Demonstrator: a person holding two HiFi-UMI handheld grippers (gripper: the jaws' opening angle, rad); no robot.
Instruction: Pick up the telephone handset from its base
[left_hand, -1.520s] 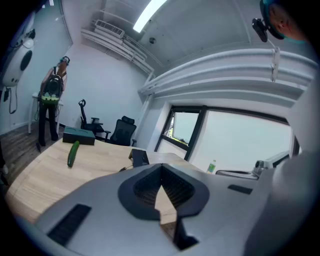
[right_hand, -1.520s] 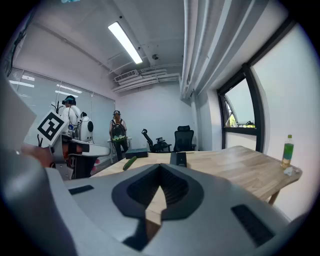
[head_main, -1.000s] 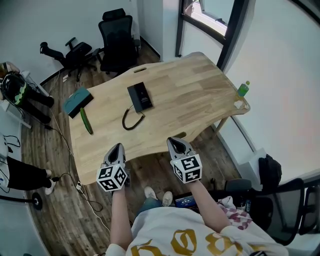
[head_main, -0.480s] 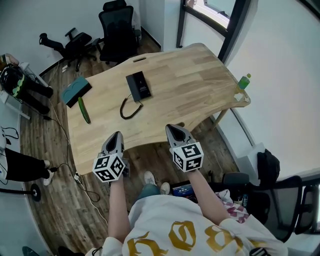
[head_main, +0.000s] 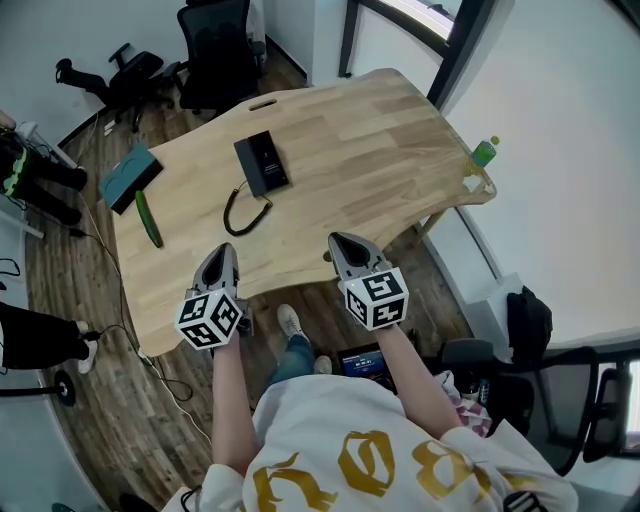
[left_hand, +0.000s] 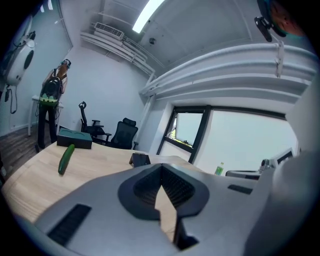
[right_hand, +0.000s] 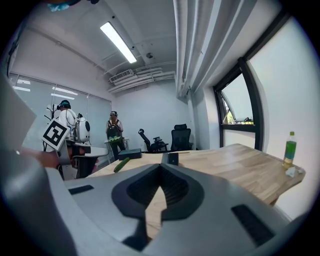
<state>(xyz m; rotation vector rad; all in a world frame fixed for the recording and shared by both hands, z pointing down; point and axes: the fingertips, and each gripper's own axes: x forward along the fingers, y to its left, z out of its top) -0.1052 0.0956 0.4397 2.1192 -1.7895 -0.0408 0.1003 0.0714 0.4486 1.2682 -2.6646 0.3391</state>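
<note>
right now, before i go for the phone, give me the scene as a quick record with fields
table: wooden, curved near edge
telephone: black, left of centre, untouched
coiled cord: loops from the telephone toward the near edge
cucumber: lying flat, left of the cord
teal box: at the left edge, just beyond the cucumber
green bottle: upright at the right corner
left gripper: shut, empty, at the near edge
right gripper: shut, empty, at the near edge

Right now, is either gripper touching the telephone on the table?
No, the left gripper and right gripper hover near the table's front edge, apart from the telephone.
</note>
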